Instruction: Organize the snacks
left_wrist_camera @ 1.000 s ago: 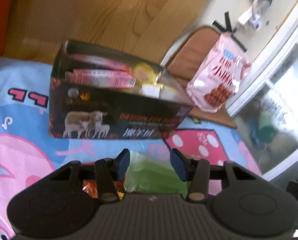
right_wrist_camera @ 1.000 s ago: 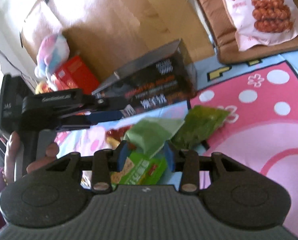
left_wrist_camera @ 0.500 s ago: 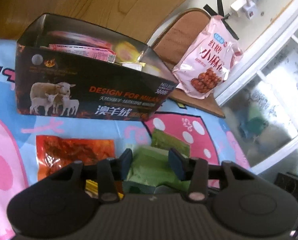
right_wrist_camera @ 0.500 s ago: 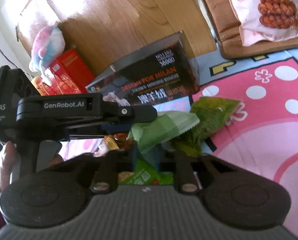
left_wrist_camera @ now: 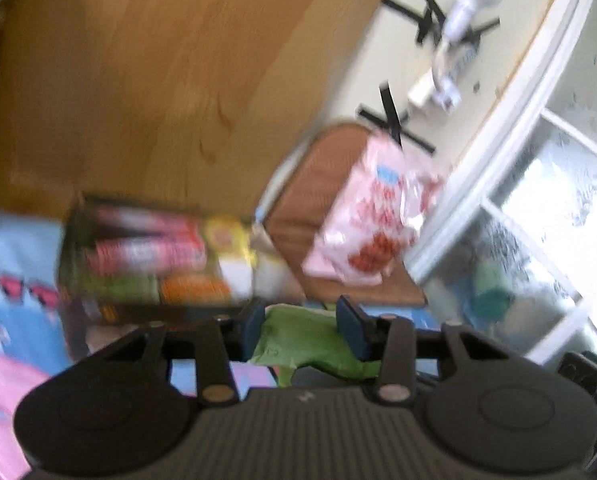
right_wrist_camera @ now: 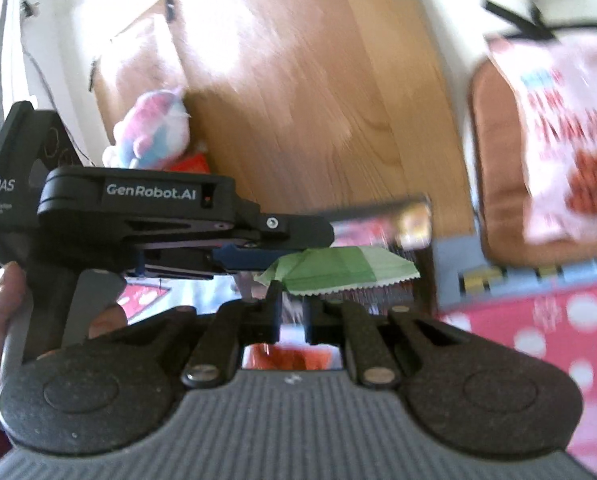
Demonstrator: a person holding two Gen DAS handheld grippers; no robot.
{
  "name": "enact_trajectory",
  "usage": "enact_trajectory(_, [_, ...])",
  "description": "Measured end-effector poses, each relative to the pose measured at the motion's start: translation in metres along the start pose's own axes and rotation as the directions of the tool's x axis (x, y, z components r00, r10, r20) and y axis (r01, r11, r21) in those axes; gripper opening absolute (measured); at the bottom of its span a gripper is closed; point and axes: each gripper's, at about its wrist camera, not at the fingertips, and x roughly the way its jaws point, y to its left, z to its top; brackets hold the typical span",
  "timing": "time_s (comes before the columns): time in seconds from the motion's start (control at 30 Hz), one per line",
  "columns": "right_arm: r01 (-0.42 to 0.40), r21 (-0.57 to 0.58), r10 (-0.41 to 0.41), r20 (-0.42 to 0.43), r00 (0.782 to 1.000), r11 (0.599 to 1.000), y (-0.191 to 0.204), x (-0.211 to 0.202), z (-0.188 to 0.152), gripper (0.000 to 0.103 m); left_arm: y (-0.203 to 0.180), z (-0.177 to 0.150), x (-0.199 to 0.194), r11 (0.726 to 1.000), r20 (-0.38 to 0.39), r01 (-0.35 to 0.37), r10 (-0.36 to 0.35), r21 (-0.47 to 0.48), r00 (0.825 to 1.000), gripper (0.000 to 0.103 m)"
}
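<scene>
My left gripper (left_wrist_camera: pixel 300 326) is shut on a light green snack packet (left_wrist_camera: pixel 298 340) and holds it in the air just in front of the dark snack box (left_wrist_camera: pixel 154 264), whose open top shows pink, yellow and orange packs. In the right wrist view the same packet (right_wrist_camera: pixel 338 268) sticks out of the left gripper's blue fingers (right_wrist_camera: pixel 242 256), above the box's rim (right_wrist_camera: pixel 382 216). My right gripper (right_wrist_camera: pixel 290 312) is shut and holds nothing, just below the packet. A red snack packet (right_wrist_camera: pixel 290 358) lies on the mat under it.
A large pink snack bag (left_wrist_camera: pixel 374 224) rests on a brown cushion (left_wrist_camera: pixel 322 176) to the right of the box. A wooden panel (left_wrist_camera: pixel 158 80) stands behind. A plush toy (right_wrist_camera: pixel 150 132) and a red box sit far left. A cartoon play mat (right_wrist_camera: pixel 538 320) covers the floor.
My left gripper has lifted the green packet off the mat up to the level of the box's top. My right gripper has closed and tilted upward; both views are blurred by motion.
</scene>
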Motion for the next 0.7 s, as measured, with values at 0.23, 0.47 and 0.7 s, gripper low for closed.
enact_trajectory(0.23, [-0.010,-0.126,0.012,0.009,1.000,0.992,-0.004,0.071,0.038,0.015,0.033,0.039,0.013,0.977,0.070,-0.207,0.210,-0.046,0.975,0.049])
enact_trajectory(0.47, [-0.039,0.042,0.041,-0.058,0.997,0.998,-0.038,0.031,0.008,0.023,0.060,-0.011,-0.020,0.987,0.003,-0.115,0.116,-0.116,0.993,0.048])
enact_trajectory(0.7, [-0.025,0.052,0.036,-0.209,0.977,0.998,-0.028,-0.021,-0.062,0.081,0.031,-0.070,-0.037,0.994,-0.116,0.064,-0.075,-0.093,0.990,0.048])
